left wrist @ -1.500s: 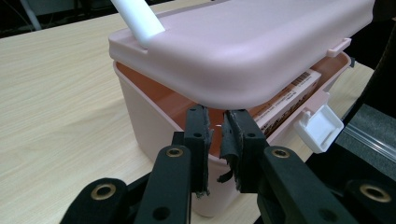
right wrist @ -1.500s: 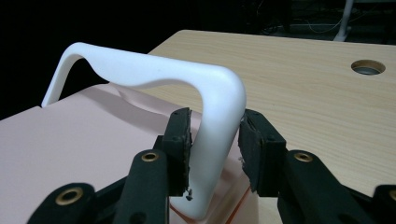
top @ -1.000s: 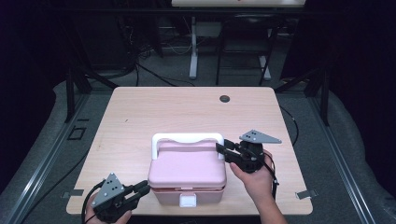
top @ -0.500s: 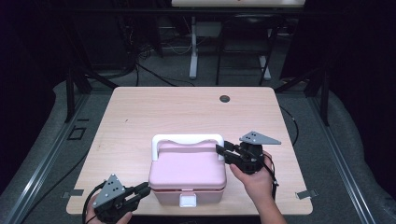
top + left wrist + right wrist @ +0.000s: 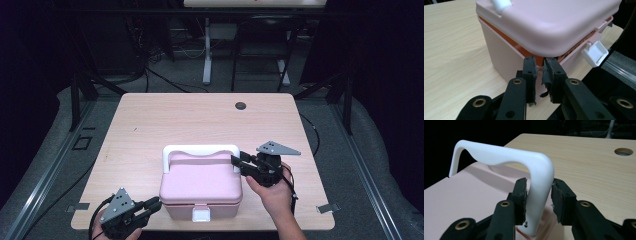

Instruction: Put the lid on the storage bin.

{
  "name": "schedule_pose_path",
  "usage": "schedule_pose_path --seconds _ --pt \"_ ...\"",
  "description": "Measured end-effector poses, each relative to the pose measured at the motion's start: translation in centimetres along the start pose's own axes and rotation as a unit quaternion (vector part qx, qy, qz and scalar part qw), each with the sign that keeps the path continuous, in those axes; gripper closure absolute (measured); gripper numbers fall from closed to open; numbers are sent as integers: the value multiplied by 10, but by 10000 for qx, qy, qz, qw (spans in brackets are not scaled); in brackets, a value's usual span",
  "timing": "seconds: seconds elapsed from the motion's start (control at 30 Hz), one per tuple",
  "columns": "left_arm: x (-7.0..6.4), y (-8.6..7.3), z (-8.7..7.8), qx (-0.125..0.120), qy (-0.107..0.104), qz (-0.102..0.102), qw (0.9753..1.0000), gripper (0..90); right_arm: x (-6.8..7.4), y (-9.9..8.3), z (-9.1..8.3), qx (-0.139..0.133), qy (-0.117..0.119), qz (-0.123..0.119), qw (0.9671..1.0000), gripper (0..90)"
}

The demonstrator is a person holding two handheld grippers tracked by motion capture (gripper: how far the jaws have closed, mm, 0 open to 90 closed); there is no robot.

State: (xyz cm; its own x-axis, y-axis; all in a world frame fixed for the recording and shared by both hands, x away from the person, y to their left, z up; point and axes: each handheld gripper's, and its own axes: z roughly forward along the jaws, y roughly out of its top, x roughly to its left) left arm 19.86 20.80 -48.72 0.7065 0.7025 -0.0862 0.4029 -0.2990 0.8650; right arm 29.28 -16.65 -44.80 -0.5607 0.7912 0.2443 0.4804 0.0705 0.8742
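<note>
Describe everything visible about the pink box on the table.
The pink box looks like smooth plastic, with a rounded lid, an orange band under the lid edge and a white front latch. It sits upright near the table's front edge. Its white handle stands between the right gripper's jaws. The left gripper points at its front corner.

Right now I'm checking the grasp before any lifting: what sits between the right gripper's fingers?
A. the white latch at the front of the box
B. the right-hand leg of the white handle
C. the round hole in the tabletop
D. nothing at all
B: in the right gripper view the white handle stands between the fingers of the right gripper, on the pink box.
</note>
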Motion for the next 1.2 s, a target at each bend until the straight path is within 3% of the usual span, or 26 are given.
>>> schedule_pose_path --seconds 1.2 --pt "-5 -6 -4 -20 -69 -7 10000 783 -1 -3 2 32 2 62 10000 633"
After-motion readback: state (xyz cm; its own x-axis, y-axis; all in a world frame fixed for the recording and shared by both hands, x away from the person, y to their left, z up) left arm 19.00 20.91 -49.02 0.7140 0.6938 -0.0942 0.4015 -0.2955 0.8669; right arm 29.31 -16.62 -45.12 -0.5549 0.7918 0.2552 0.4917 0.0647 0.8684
